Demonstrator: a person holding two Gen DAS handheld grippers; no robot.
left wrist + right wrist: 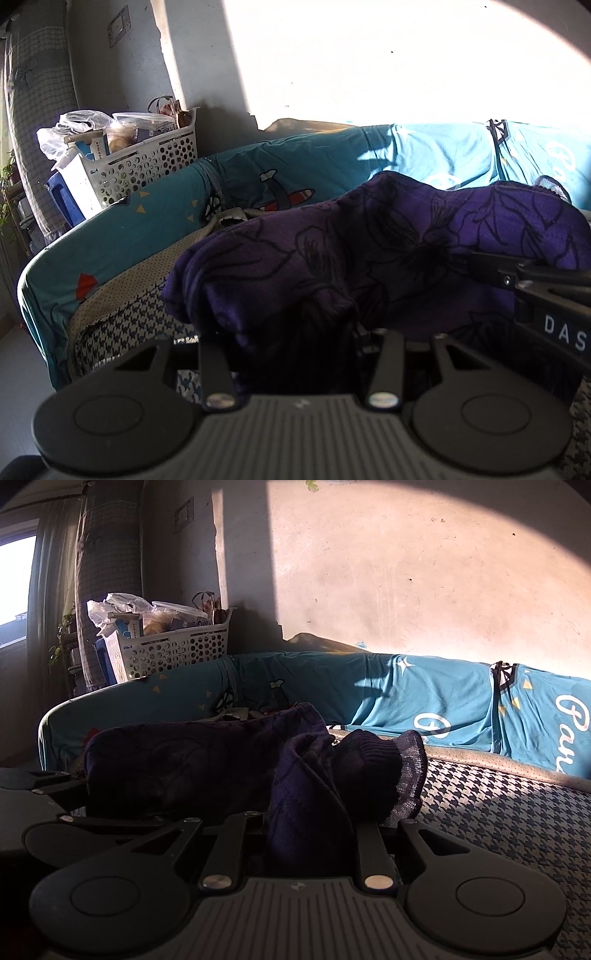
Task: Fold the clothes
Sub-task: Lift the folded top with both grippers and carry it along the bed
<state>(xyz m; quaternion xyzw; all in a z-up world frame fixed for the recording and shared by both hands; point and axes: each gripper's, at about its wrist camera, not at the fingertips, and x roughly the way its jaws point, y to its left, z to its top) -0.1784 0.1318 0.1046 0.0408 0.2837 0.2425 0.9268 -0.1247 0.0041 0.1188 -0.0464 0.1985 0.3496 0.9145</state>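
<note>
Mostly, purple garment (pixel 369 251) folds hide both tools' fingertips.

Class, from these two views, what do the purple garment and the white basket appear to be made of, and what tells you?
Purple garment: soft knit fabric, probably cotton jersey or fleece; matte, drapes in rounded folds, black flower outlines printed on it, ribbed cuff.
White basket: rigid moulded plastic, slightly glossy; its walls are pierced by regular round holes and keep their shape.
</note>
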